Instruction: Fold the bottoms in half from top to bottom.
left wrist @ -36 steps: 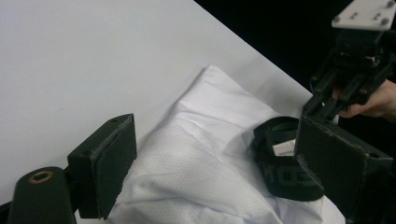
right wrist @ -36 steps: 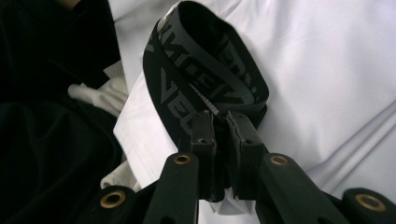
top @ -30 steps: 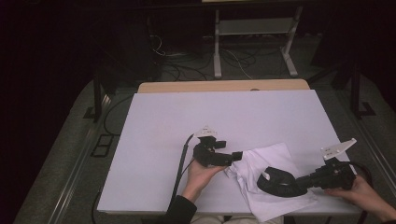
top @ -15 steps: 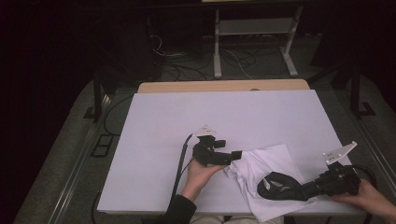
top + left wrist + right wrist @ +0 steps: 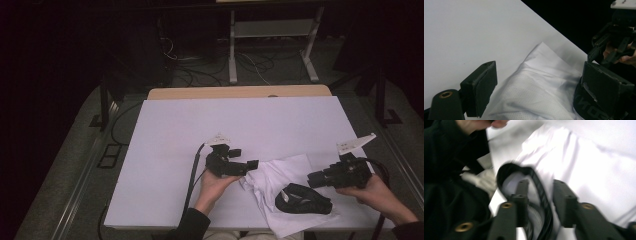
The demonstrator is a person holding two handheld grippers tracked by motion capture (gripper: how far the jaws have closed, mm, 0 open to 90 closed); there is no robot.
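Since the earlier frames the right hand-held gripper [image 5: 314,179] has drawn back toward the right edge of the table [image 5: 165,150], letting go of the black band [image 5: 303,198], which now lies alone on the white garment [image 5: 280,172] near the front edge; its jaws stand a little apart with nothing between them, the band's loop just ahead of them in the right gripper view, though that view is blurred; the left hand-held gripper [image 5: 252,165] has barely shifted and rests at the garment's left margin, jaws spread wide in the left gripper view with the cloth [image 5: 541,85] lying between and below them, touching neither as far as can be told; the garment sits crumpled toward the front right of the table, one corner overhanging the front edge; it looks light, soft and limp, a fine mesh weave showing up close, so it will likely sag and slide rather than hold a shape, and a pinch on a folded edge or a seam should serve better than a grab at the loose middle; the band appears to be a flexible waistband, probably best taken through its loop.
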